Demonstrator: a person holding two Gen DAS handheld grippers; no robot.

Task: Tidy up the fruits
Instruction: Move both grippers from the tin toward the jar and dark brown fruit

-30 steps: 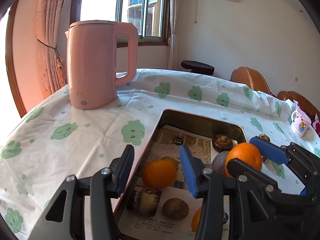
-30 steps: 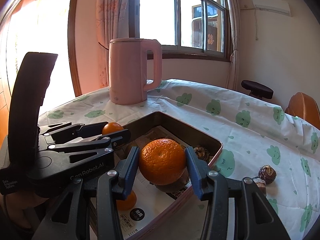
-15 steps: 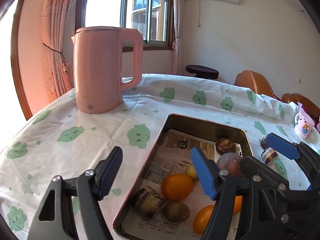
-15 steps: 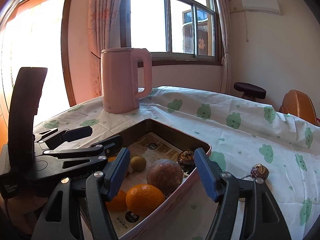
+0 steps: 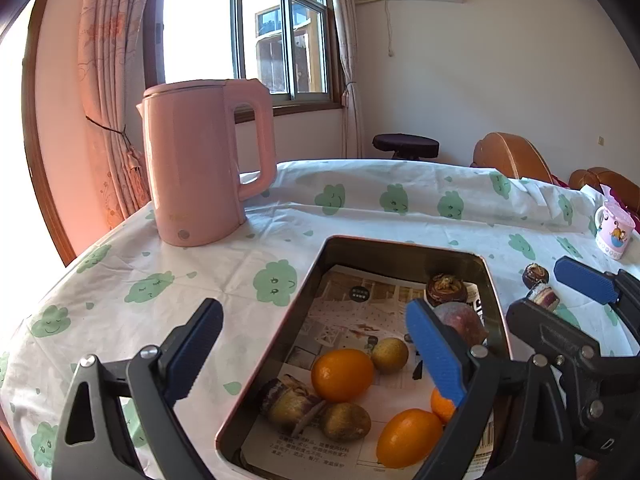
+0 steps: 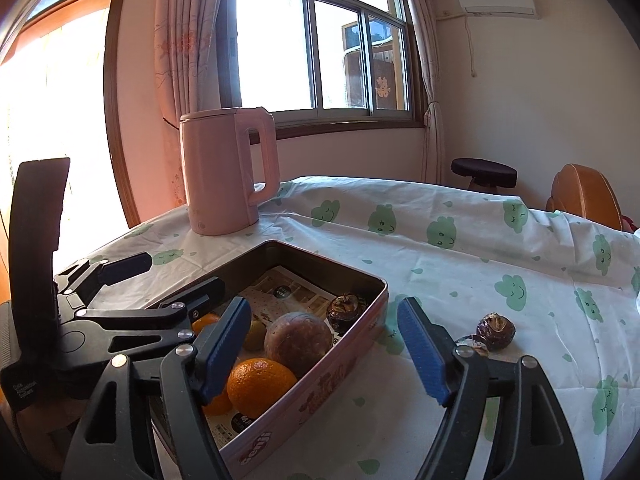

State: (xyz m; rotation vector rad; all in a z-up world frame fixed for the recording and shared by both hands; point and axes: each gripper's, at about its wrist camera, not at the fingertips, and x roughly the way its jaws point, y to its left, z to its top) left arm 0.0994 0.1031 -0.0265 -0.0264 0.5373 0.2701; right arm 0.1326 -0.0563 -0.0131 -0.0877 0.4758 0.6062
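A rectangular metal tin (image 5: 404, 250) (image 6: 340, 360) lined with newspaper holds several fruits: oranges (image 5: 342, 374) (image 6: 260, 386), a purple passion fruit (image 6: 298, 338) (image 5: 464, 320), small brown fruits (image 5: 346, 420) and a dark mangosteen (image 5: 446, 288). Two more dark fruits (image 6: 494, 330) (image 5: 536, 274) lie on the tablecloth right of the tin. My left gripper (image 5: 316, 348) is open and empty above the tin's left wall. My right gripper (image 6: 324, 344) is open and empty above the tin's right wall.
A pink kettle (image 5: 200, 168) (image 6: 228, 168) stands at the back left of the table. A small pink mug (image 5: 614, 234) stands at the far right. The cloud-print tablecloth (image 6: 480, 248) covers the round table; chairs and a stool stand behind.
My right gripper opened and let the orange down into the tin, then drew back and up. My left gripper opened wider and also drew back.
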